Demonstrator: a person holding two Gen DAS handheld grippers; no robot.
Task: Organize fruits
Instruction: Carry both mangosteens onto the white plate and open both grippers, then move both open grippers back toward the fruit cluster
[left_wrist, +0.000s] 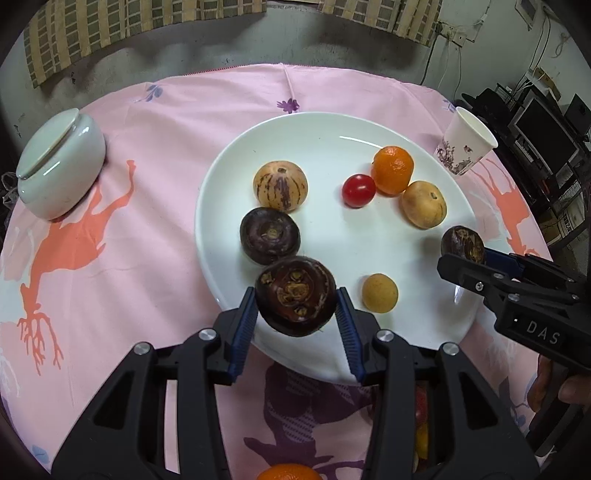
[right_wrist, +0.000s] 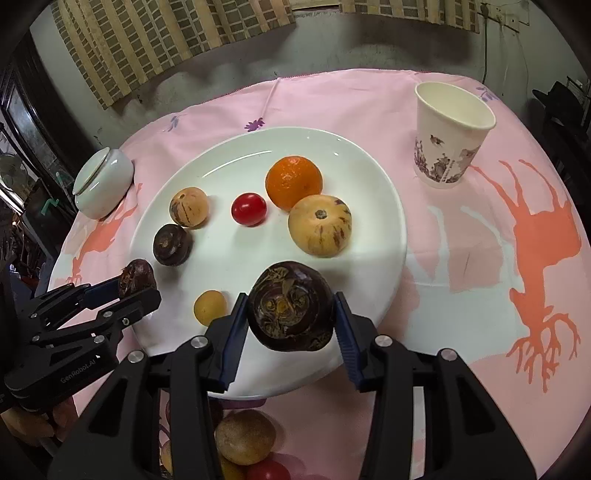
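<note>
A white plate (left_wrist: 332, 133) holds an orange (left_wrist: 392, 170), a cherry tomato (left_wrist: 358, 190), two striped tan fruits (left_wrist: 280, 185) (left_wrist: 424, 204), a dark water chestnut (left_wrist: 269, 235) and a small yellow fruit (left_wrist: 379, 292). My left gripper (left_wrist: 295, 314) is shut on a dark water chestnut (left_wrist: 295, 295) above the plate's near-left rim. My right gripper (right_wrist: 291, 317) is shut on another dark water chestnut (right_wrist: 291, 305) above the plate's (right_wrist: 258, 147) near rim. The right gripper also shows in the left wrist view (left_wrist: 465, 254), the left gripper in the right wrist view (right_wrist: 136, 286).
A lidded white bowl (left_wrist: 59, 166) sits at the left on the pink cloth, a paper cup (left_wrist: 466, 142) at the right. Loose fruit lies near the table's front edge: an orange (left_wrist: 290, 472), a brown fruit (right_wrist: 244, 437) and a tomato (right_wrist: 267, 470).
</note>
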